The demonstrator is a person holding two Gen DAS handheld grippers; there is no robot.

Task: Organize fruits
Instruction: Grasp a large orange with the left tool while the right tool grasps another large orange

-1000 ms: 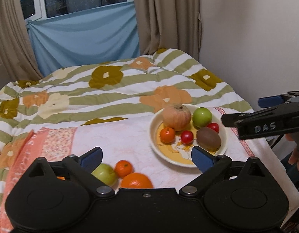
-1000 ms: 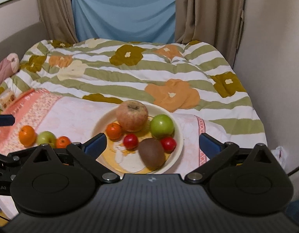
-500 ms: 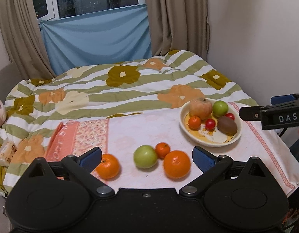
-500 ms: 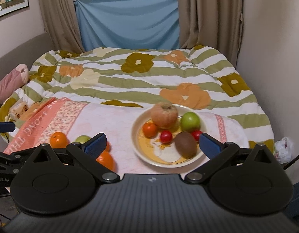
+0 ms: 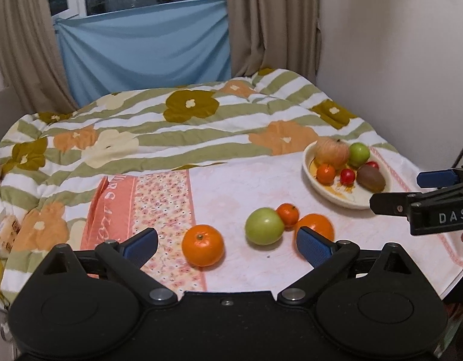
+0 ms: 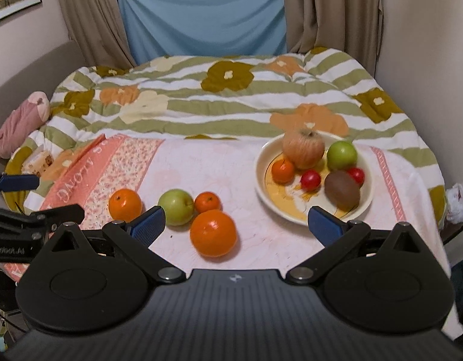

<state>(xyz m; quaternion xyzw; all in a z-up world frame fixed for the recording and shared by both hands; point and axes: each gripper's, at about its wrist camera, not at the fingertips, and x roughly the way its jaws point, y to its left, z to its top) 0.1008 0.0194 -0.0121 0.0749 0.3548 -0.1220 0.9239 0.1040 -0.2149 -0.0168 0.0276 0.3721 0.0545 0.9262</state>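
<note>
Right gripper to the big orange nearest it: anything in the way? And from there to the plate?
Nothing visible blocks either leg. The right gripper is open with the big orange directly ahead between its fingers. The green apple and small tangerine sit behind and left. Bare cloth lies between the orange and the plate.

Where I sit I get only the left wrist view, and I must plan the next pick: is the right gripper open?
Observer: Yes. The right wrist view shows the right gripper with fingers spread wide, holding nothing.
Operator: The large orange is half hidden to me. Anything against it?
Observer: It shows whole there. The small orange sits right behind it; touching or not, I cannot tell.
Operator: Anything beside the bed, far right?
Observer: A white plastic bag, by the wall.
</note>
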